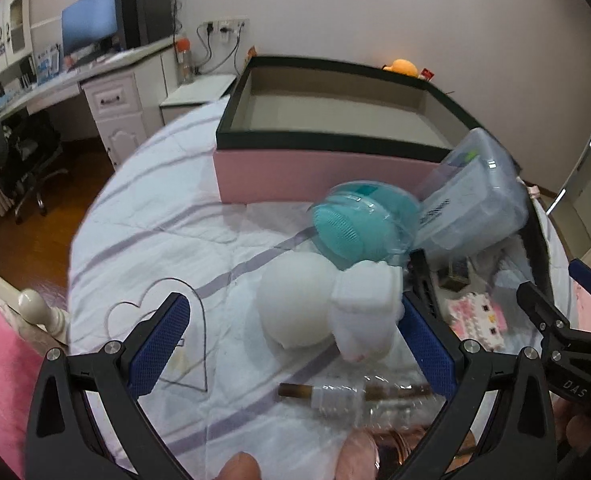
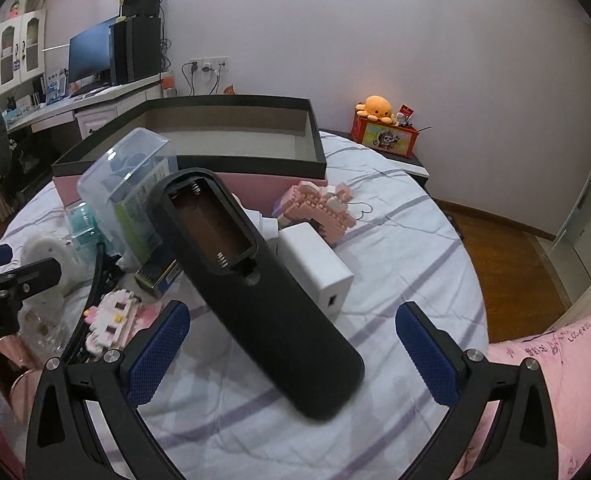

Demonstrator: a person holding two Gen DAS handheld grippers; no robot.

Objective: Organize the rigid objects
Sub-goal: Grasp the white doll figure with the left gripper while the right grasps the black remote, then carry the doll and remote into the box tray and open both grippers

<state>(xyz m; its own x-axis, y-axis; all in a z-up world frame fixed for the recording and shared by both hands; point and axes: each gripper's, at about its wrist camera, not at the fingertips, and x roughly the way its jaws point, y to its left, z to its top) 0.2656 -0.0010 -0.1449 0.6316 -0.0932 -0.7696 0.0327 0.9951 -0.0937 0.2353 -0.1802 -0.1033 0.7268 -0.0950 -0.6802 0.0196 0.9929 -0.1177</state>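
Observation:
My left gripper (image 1: 295, 348) is open just short of a white round object (image 1: 291, 304) with a white blocky part (image 1: 363, 300) on the striped bedsheet. Behind it lie a teal brush in a clear case (image 1: 359, 220) and a clear plastic box (image 1: 475, 200). A pink storage box with a dark rim (image 1: 335, 136) stands open and empty beyond them. My right gripper (image 2: 293, 348) is open around the near end of a black remote (image 2: 263, 288). The remote lies back-up, its battery bay uncovered and its far end propped on the pile; neither finger touches it.
A white adapter block (image 2: 315, 264), a pink brick figure (image 2: 319, 204) and a smaller pink-white brick piece (image 2: 111, 312) lie around the remote. A clear wrapped bottle (image 1: 335, 396) lies near my left gripper. The bed's edge drops to a wooden floor (image 2: 507, 264); a desk (image 1: 95, 76) stands at the left.

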